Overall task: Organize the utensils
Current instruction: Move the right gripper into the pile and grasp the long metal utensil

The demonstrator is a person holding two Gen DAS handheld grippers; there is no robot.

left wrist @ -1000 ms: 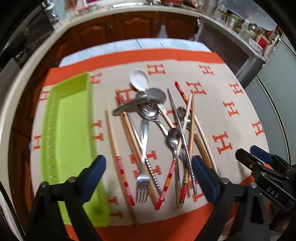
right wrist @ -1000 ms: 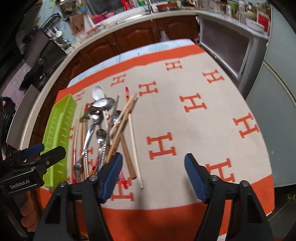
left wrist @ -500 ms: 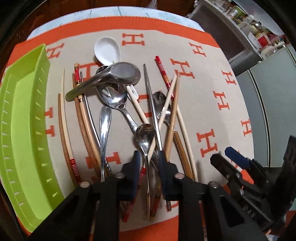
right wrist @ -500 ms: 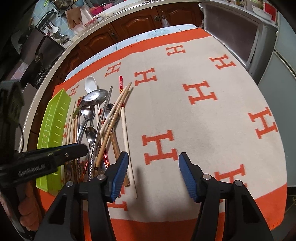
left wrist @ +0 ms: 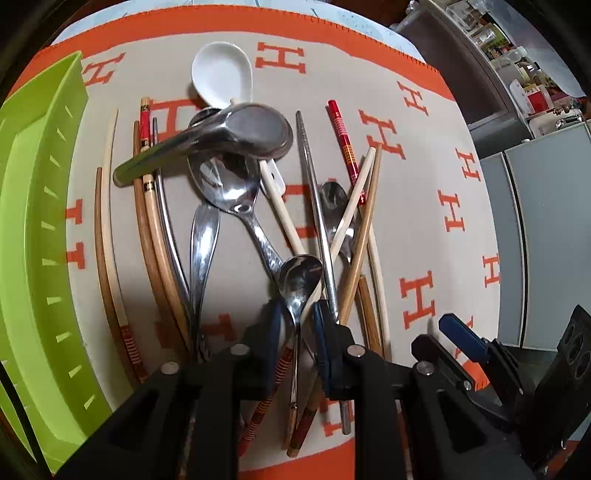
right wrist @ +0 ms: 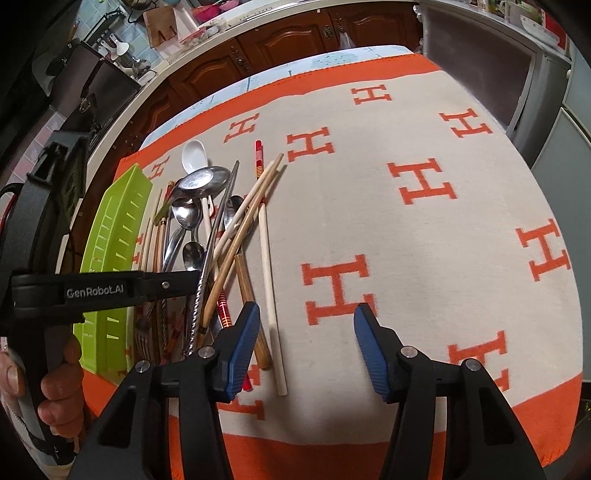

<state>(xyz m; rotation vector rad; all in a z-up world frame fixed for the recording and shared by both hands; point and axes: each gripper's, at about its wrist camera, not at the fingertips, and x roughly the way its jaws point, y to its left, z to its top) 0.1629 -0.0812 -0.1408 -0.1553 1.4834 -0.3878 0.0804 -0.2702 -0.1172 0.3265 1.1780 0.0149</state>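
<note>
A heap of utensils lies on the orange-and-beige cloth (left wrist: 424,206): a white ceramic spoon (left wrist: 221,72), a steel ladle (left wrist: 255,129), steel spoons, a fork and several chopsticks. My left gripper (left wrist: 297,325) points steeply down into the heap. It is shut on the handle of a small steel spoon (left wrist: 301,273), with a pale chopstick crossing at the pads. My right gripper (right wrist: 306,325) hovers over bare cloth to the right of the heap. Its jaws are closing with nothing between them. Its left finger (right wrist: 240,343) is close to a pale chopstick (right wrist: 267,280).
A lime-green slotted tray (left wrist: 33,221) lies along the left side of the heap, with nothing showing in it. A hand (right wrist: 55,387) grips the left tool's handle. Wooden cabinets (right wrist: 295,33) and a counter stand beyond the table's far edge.
My left gripper dropped onto the heap and went from wide open to closed around the small spoon's handle. My right gripper sank a little and its jaws narrowed.
</note>
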